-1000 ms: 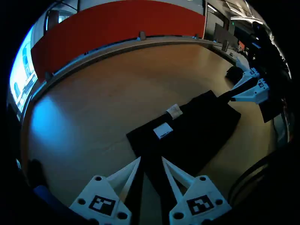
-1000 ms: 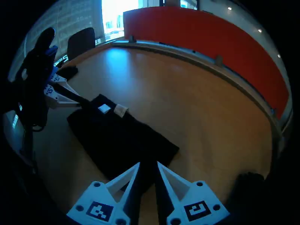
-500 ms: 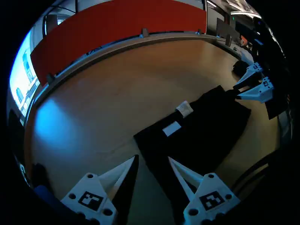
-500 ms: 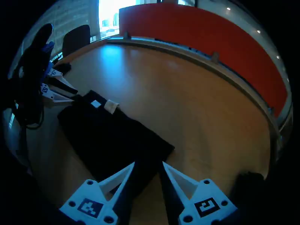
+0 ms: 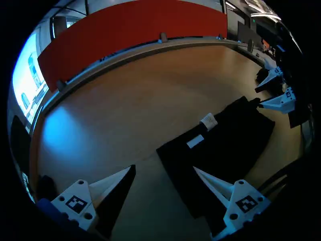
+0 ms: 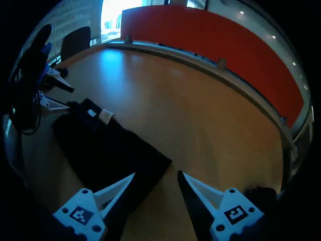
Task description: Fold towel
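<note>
Left gripper view: left gripper (image 5: 163, 168) at 6 o'clock, jaws spread wide, holding nothing. The black towel (image 5: 224, 148) lies flat on the wooden desk (image 5: 120, 104) as a long folded rectangle, running from 5 o'clock out toward 2 o'clock. Its near short end sits just ahead of the jaws, partly under the right-hand finger. There is a white tag (image 5: 195, 141) and a beige tag (image 5: 208, 119) on the long edge. The right gripper (image 5: 259, 98) is at 3 o'clock by the far end, jaws also apart, tips just beside the far corner; contact too small to tell. A red partition (image 5: 132, 28) stands behind the desk at 12.

Right gripper view: right gripper (image 6: 156, 173) at 6 o'clock, jaws spread, empty, with the towel's (image 6: 104, 148) near corner right in front and the left-hand finger over the cloth. The towel stretches toward 10 o'clock, where the left gripper (image 6: 71, 99) sits open at the other end. A chair (image 6: 78, 42) and a bright window (image 6: 110, 16) are at 11.

Handling guess: soft, limp, light cloth with a matte weave, no stiffness, so it will sag and drag if lifted at one point. The desk looks smooth and glossy, so the layers may slide. Best hold: pinch both corners of one short end, catching all the layers, and carry them over together.
</note>
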`<action>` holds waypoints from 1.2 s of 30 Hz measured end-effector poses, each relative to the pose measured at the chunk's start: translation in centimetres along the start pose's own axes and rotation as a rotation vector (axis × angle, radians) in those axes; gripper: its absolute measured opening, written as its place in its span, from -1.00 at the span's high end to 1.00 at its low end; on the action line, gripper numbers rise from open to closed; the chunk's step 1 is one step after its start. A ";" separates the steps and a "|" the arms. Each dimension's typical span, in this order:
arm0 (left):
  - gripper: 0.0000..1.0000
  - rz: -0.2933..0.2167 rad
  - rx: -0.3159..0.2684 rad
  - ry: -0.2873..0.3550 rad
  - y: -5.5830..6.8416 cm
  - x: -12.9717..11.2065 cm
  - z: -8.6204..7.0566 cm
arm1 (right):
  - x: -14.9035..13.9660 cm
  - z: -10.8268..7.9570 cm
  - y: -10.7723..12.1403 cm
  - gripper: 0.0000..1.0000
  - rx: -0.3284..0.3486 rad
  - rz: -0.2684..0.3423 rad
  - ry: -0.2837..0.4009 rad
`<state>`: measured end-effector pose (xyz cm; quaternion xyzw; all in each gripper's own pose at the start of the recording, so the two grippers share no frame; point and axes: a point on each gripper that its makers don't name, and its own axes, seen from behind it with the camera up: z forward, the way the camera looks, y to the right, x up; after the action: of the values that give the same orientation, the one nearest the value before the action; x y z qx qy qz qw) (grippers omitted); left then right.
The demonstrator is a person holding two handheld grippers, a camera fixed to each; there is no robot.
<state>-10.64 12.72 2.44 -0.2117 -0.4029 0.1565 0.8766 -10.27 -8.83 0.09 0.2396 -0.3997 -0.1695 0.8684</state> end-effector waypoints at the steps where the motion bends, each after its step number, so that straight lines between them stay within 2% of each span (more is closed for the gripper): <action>1: -0.89 -0.002 0.001 0.001 -0.1 0.0 0.0 | 0.0 0.0 0.1 -0.51 -0.003 0.003 0.001; 4: -0.89 -0.007 0.006 0.004 -0.3 0.1 -0.2 | 0.1 0.0 0.3 -0.74 -0.016 0.012 0.007; 6: -0.89 -0.010 0.012 0.006 -0.5 0.1 -0.3 | 0.2 0.0 0.6 -0.81 -0.026 0.017 0.012; 16: -0.89 -0.030 0.019 0.011 -0.9 0.1 -0.5 | 0.8 -0.4 1.2 -1.00 -0.047 0.024 0.028; 30: -0.89 -0.052 0.009 0.018 -0.3 -0.4 -1.5 | -0.3 -2.0 -0.3 -1.00 -0.026 0.028 0.029; 36: -0.89 -0.084 0.009 0.019 0.3 -1.3 -2.5 | -1.1 -3.1 -1.1 -1.00 -0.015 0.039 0.030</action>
<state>-9.59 11.80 0.02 -0.1923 -0.4023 0.1196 0.8871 -8.65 -8.37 -2.98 0.2276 -0.3900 -0.1522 0.8791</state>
